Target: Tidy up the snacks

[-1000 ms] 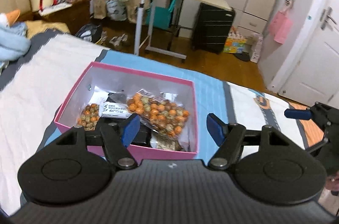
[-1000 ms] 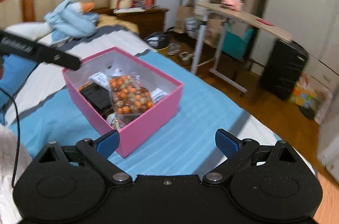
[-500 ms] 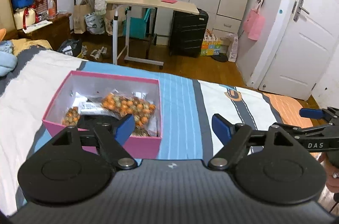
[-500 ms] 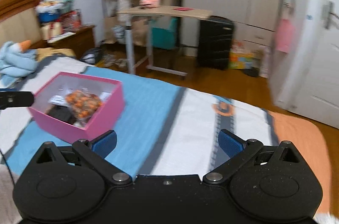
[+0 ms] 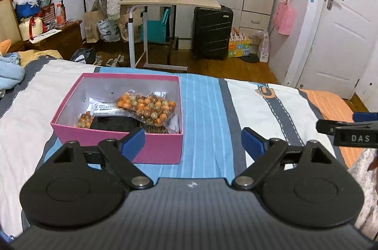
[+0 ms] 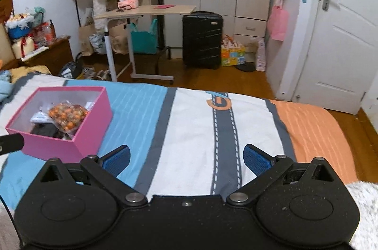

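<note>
The bed [image 5: 271, 108] has a striped cover w/ bands of white, blue, grey and orange, and a small orange-grey print at the far edge. On the blue band, at the left, stands a pink box [image 5: 151, 150] [image 6: 70, 148], open at the top, w/ snack packs inside. At the far left lies a light blue cloth [image 5: 9, 72], bunched, and a yellowish one just behind it. The rest of the cover, right of the box, is flat.
</note>
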Tool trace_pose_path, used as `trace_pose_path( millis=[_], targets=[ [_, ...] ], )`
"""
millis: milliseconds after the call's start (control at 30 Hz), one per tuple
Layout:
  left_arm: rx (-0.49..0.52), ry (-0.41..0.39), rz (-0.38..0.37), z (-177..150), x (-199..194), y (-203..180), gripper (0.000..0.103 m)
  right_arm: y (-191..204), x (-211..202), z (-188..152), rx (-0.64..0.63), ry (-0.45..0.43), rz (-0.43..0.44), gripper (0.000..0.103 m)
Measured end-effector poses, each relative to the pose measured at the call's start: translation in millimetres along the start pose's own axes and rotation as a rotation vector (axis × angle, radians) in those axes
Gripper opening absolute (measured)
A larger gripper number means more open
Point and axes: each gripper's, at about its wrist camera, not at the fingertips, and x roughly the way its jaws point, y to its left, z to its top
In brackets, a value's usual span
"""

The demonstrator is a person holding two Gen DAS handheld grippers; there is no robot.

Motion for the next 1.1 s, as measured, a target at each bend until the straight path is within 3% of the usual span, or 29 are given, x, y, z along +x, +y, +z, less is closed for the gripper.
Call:
trace_pose_path(
  millis=[233,467,767,900,1100],
  targets=[
    [0.018,-0.009,0.099,-8.7,2.2,3.2,0.096,7.1,-5.3,-12.6,0.031,0.014,-0.009,0.103],
    [0.069,-0.08,0.103,-17.8,-1.9,-4.8,0.1,15.3,-12.7,-22.2,0.013,-0.001,0.003,0.103],
    [0.069,-0.018,0.113,-20.7,7.0,-14.4,0.1,14.3,-16.2,-26.3,0.033,-0.014,-0.006,0.103],
    [0.064,0.003,0.057,-19.9,5.3,-17.0,0.1,10.8,-26.3,-27.2,0.058,-0.068,0.001,0.103],
    [0.094,-0.012,0.102,-21.0,3.4,-25.2,0.1,14.8,-35.8,-28.4,0.042,-0.104,-0.03,0.103]
  ],
)
